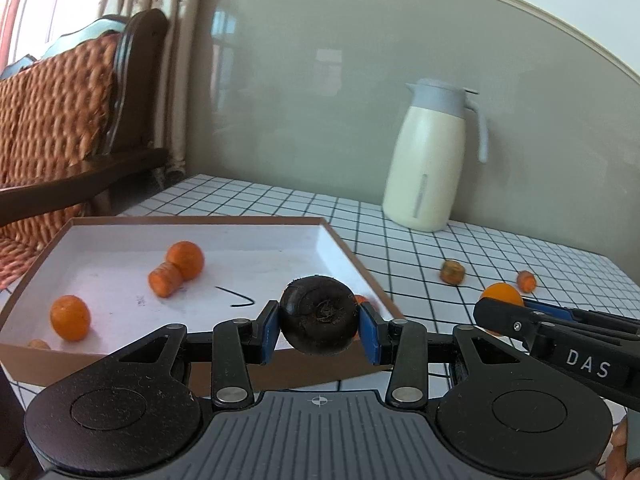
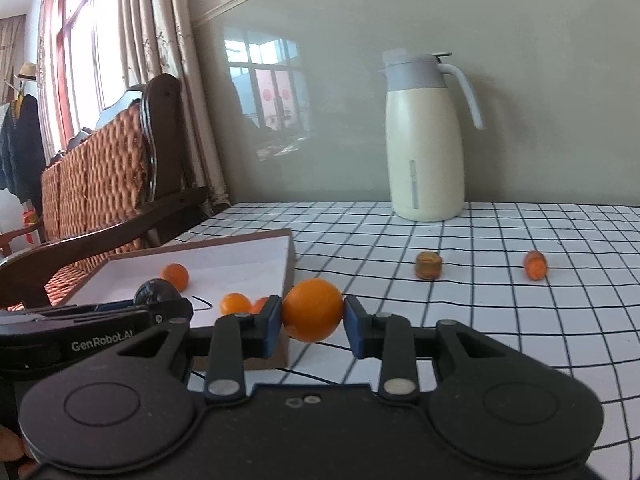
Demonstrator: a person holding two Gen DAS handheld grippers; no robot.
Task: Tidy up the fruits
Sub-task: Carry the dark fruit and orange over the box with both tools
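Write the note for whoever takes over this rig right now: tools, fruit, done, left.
Left tool: shut on a dark round fruit, at the box's near edge.
Right tool: shut on an orange, beside the box's right wall.
Done: two oranges and a carrot piece lie in the box.
Left: drop both held fruits in; two pieces remain on the tablecloth.

Cardboard tray (image 1: 356, 256) ahead of the claw showing matt white lining; jug (image 2: 424, 152) beyond gleaming smooth; chair (image 2: 96, 184) displaying rough wicker.
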